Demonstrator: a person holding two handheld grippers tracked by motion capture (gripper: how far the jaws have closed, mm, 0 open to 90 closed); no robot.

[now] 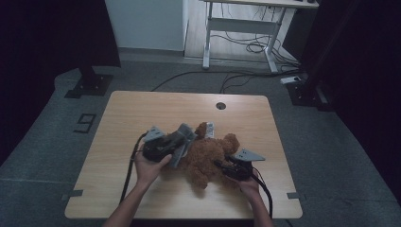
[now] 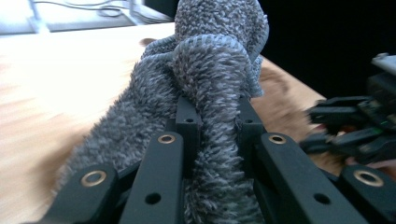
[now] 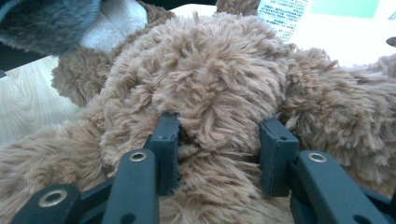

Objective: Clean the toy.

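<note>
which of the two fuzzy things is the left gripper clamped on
The grey fuzzy cloth, pinched between the left gripper jaws; the brown teddy bear is gripped by the right gripper.

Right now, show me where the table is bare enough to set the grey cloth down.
Free: the table's whole left part beside the left gripper, the far strip up to the hole, and the near edge between the forearms. Crowded: the middle right, where the bear, the grey cloth and the right gripper sit together.
</note>
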